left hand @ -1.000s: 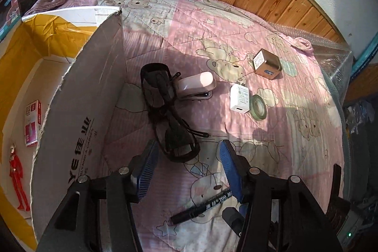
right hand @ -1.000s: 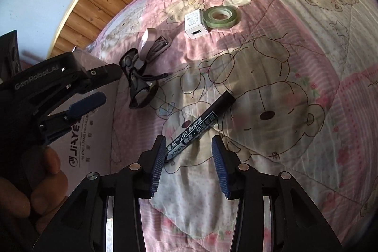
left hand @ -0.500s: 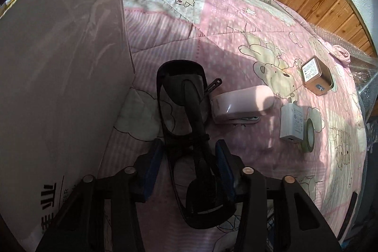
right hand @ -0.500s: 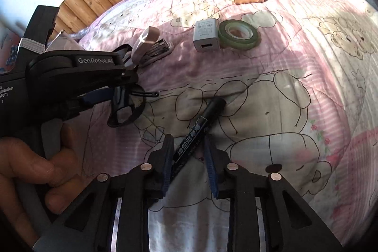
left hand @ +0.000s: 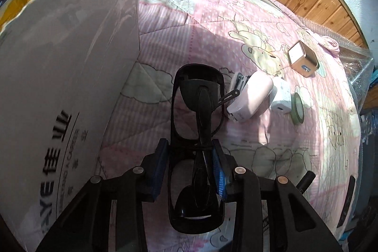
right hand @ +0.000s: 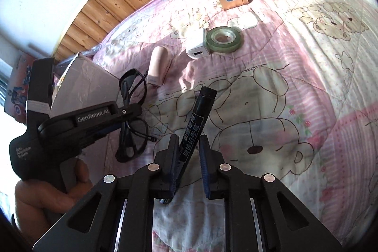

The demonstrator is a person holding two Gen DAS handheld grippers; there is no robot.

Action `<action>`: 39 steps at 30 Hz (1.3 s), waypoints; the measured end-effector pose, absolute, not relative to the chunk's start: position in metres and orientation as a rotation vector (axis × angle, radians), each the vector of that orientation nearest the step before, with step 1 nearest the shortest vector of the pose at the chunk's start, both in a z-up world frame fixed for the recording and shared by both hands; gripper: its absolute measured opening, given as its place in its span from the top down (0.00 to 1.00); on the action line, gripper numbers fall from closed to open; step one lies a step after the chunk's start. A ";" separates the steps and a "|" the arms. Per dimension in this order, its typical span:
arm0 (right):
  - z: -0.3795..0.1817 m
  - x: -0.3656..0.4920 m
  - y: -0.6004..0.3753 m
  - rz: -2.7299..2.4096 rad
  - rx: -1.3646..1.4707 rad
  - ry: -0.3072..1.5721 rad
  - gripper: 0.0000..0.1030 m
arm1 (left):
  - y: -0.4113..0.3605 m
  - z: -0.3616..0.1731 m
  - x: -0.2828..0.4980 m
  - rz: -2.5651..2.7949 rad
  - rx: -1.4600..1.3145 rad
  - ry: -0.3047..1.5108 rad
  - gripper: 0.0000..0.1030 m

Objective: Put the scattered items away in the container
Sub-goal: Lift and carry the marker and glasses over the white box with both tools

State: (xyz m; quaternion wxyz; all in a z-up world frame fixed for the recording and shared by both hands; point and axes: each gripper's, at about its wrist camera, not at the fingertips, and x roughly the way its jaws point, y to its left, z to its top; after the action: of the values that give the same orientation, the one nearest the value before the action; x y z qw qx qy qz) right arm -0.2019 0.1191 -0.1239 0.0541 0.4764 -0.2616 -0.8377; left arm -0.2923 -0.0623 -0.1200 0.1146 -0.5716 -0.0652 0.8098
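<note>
Left wrist view close over glasses (left hand: 197, 119), facing headboard; right wrist view low, leftward; both share stapler (left hand: 250, 98)

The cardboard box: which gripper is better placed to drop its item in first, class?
Left, probably. The left gripper grips the sunglasses right beside the cardboard box; the right gripper, around the marker, sits farther away.

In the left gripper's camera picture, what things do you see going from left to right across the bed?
cardboard box → black glasses → pink stapler → white charger → green tape roll
</note>
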 end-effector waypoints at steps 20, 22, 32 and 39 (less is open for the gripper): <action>-0.093 -0.133 0.119 -2.601 1.406 -0.750 0.86 | -0.059 -0.085 -0.187 2.286 -1.549 -0.019 0.64; -0.089 -0.128 0.120 -2.604 1.394 -0.755 0.87 | -0.061 -0.082 -0.181 2.282 -1.544 -0.020 0.64; -0.062 -0.097 0.123 -2.634 1.331 -0.756 0.87 | -0.068 -0.068 -0.154 2.263 -1.482 -0.043 0.64; -0.047 -0.083 0.116 -2.665 1.288 -0.737 0.87 | -0.067 -0.050 -0.145 2.271 -1.404 -0.034 0.64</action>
State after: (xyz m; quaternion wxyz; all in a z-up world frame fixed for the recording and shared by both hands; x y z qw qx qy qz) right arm -0.0832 0.1164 -0.0472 0.0458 0.4219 -0.2414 -0.8727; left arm -0.1452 -0.0673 -0.0496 0.2335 -0.5111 -0.0122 0.8271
